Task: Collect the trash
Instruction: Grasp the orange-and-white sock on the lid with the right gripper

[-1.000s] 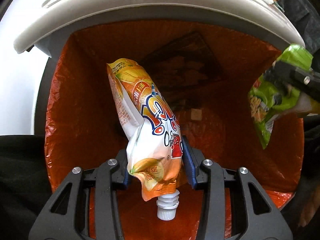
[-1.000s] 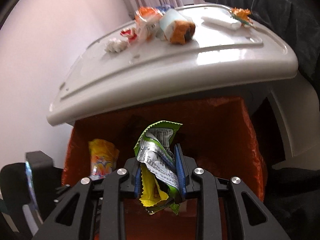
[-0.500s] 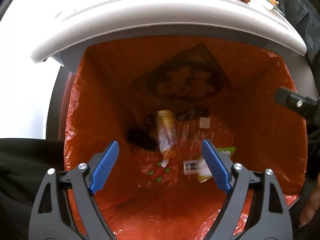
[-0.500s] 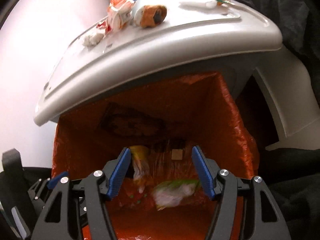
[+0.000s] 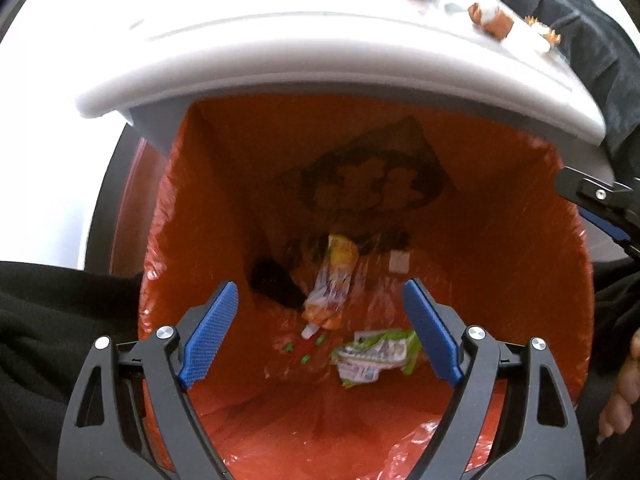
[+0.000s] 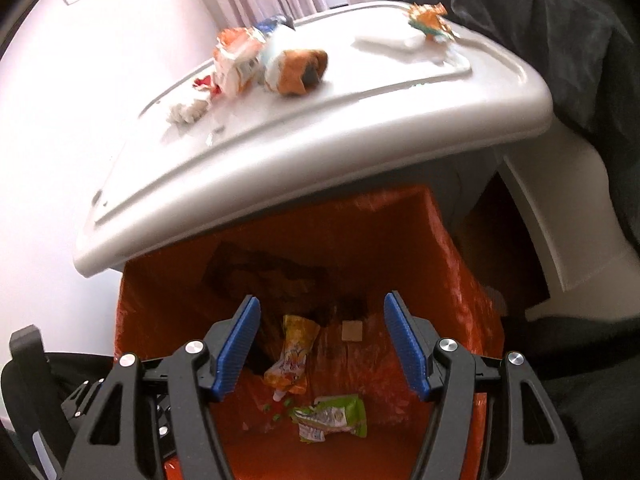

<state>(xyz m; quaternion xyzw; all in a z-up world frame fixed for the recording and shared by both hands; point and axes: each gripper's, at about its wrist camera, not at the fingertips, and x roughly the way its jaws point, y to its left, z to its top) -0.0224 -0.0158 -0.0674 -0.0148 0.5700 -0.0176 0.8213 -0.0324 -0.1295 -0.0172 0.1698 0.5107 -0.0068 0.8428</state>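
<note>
- Left gripper (image 5: 320,340) and right gripper (image 6: 322,346): jaws just sprung wide, nothing between them, both over the orange-lined bin (image 5: 520,240).
- Yellow pouch (image 5: 332,280) and green wrapper (image 5: 376,354) lie on bin bottom.
- Lift clear of bin, avoid snagging liner; more trash (image 6: 276,64) waits on table above bin.

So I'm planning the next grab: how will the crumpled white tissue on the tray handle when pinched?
The crumpled white tissue looks soft and wadded, so it will probably squash flat between the pads rather than resist. It seems very light for its size, so a nudge could skid it across the smooth white tray. Rolling looks unlikely given its ragged shape.
</note>
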